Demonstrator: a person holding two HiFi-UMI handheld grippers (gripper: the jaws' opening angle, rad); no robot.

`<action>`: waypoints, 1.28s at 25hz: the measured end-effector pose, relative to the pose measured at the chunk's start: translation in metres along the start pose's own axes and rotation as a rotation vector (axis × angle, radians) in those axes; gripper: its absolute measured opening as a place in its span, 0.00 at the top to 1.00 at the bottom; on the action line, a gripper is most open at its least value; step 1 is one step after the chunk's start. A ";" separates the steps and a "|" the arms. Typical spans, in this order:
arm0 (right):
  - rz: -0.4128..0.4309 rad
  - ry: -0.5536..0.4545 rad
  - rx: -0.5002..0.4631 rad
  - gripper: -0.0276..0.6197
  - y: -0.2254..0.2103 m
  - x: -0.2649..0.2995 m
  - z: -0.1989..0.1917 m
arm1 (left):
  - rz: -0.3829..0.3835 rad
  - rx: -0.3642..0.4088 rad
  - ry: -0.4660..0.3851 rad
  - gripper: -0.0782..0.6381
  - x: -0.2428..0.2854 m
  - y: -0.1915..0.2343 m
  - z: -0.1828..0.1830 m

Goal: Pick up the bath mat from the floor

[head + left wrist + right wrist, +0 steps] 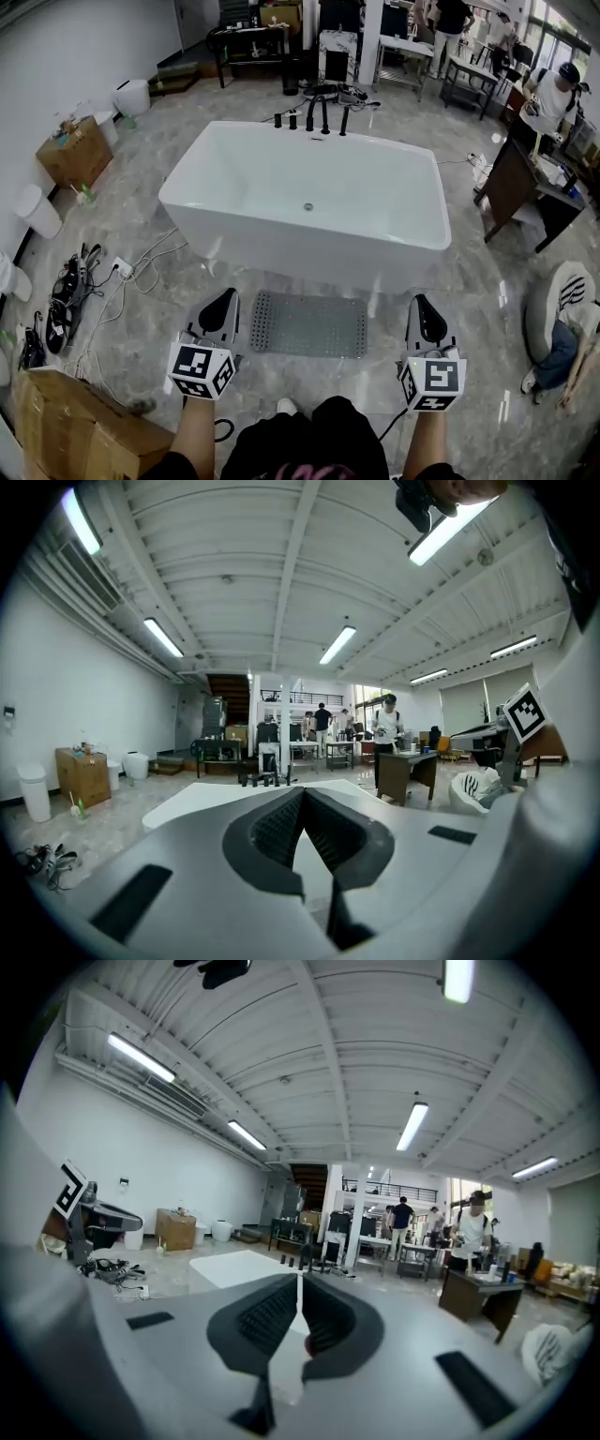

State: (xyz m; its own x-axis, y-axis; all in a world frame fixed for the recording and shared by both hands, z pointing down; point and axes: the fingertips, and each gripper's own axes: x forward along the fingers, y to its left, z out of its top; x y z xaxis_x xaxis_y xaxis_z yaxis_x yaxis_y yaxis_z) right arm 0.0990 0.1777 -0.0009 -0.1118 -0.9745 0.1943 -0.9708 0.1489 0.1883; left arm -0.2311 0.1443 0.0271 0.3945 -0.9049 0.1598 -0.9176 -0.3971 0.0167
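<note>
A grey rectangular bath mat with rows of small holes lies flat on the marble floor, just in front of the white bathtub. My left gripper is held above the floor beside the mat's left end, jaws shut and empty. My right gripper hovers to the right of the mat's right end, also shut with nothing in it. In the left gripper view the left gripper has its black pads together, pointing level across the room. The right gripper looks the same in its own view.
The bathtub has black taps on its far rim. Cables and a power strip lie at the left, with a cardboard box at the lower left. A person sits on the floor at the right. Desks and people stand farther back.
</note>
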 end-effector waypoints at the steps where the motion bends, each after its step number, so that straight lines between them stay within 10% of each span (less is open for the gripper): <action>1: -0.008 0.008 0.005 0.92 -0.001 0.000 -0.002 | -0.001 -0.005 0.010 0.88 0.000 0.004 -0.004; 18: 0.002 0.161 0.015 0.92 -0.036 0.100 -0.105 | 0.012 -0.016 0.153 0.88 0.110 0.023 -0.106; 32: 0.061 0.284 0.027 0.92 -0.032 0.202 -0.293 | 0.072 -0.034 0.294 0.88 0.183 0.049 -0.298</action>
State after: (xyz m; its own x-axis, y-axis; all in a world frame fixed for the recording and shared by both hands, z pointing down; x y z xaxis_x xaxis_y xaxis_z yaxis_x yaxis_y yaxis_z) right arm 0.1699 0.0254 0.3141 -0.1097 -0.8776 0.4666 -0.9698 0.1974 0.1433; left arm -0.2185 0.0052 0.3508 0.3016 -0.8455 0.4407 -0.9459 -0.3233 0.0270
